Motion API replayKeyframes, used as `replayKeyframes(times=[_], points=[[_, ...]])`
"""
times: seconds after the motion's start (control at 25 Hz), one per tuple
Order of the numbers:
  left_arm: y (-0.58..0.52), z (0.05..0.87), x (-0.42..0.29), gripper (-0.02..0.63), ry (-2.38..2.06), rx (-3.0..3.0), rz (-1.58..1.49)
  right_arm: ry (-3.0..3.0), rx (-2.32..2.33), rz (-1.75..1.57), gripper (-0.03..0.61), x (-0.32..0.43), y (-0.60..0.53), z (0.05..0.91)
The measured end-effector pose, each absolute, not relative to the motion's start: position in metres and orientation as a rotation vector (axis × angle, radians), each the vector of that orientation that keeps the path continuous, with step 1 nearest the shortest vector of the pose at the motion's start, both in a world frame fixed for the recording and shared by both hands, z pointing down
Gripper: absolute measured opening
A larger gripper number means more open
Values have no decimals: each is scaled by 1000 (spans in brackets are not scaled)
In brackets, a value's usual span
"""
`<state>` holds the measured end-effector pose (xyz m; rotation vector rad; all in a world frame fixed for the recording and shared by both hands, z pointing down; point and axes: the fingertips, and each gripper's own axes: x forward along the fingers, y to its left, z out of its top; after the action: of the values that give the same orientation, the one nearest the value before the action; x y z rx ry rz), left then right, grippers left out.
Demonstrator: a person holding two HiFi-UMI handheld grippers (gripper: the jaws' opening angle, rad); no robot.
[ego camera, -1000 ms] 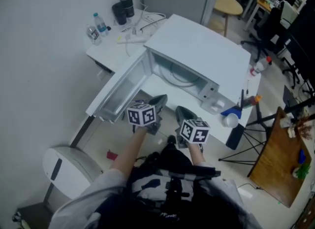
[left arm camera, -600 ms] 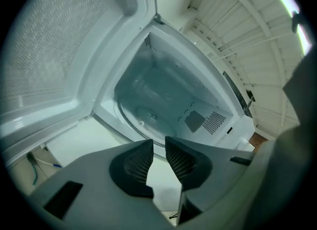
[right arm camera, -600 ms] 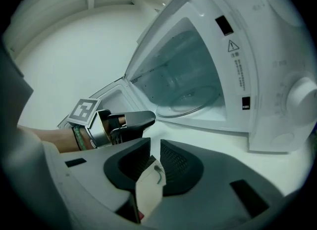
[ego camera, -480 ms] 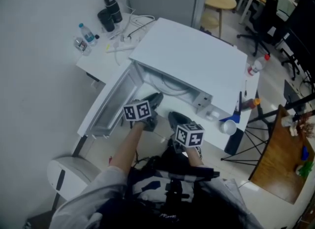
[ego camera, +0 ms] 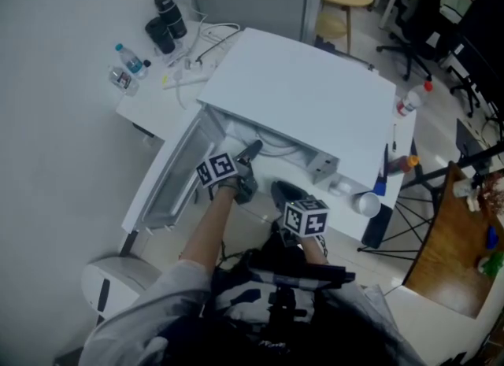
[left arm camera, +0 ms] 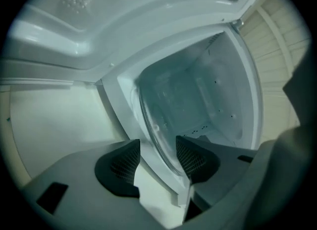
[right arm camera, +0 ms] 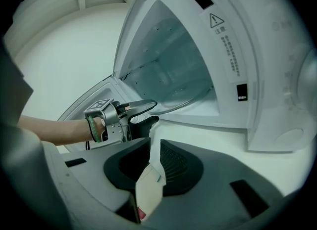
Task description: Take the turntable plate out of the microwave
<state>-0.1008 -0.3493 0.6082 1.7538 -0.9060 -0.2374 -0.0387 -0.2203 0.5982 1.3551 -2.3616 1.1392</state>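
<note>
The white microwave (ego camera: 315,97) stands on the desk with its door (ego camera: 169,187) swung open to the left. The glass turntable plate (right arm camera: 181,103) lies on the cavity floor. My left gripper (ego camera: 250,153) reaches into the opening, rolled on its side. Its jaws are opening, and the plate's rim (left arm camera: 151,127) runs between them, close to one pad (left arm camera: 190,157). In the right gripper view the left gripper (right arm camera: 151,113) stands open at the plate's near edge. My right gripper (ego camera: 285,194) waits in front of the microwave, its jaws (right arm camera: 154,162) a narrow gap apart and gripping nothing.
Water bottles (ego camera: 124,65), a black flask (ego camera: 167,14) and cables (ego camera: 206,40) lie on the desk behind the door. A white cup (ego camera: 366,203) and a red-capped bottle (ego camera: 409,105) stand at the microwave's right. A white bin (ego camera: 110,286) sits on the floor at the left.
My left gripper has moved forward to the microwave's opening, rolled on its side, and its jaws have opened around the plate's rim. The right gripper has sunk a little.
</note>
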Motion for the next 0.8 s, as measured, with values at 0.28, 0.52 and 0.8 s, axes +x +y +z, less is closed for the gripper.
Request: replayKeyframes(times=[0.28,0.52,0.8], points=[[-355,617,-106,158,-886,1644,-310,-2336,1367,1141,71,-27,-221,605],[-350,610,-107,66,-878,1656,-308,-2342,1366,1138,71,-29,-225,606],[-326,609,-114,49,-856,1619,-392,-2405,1217,1170,155,-55,-217,600]])
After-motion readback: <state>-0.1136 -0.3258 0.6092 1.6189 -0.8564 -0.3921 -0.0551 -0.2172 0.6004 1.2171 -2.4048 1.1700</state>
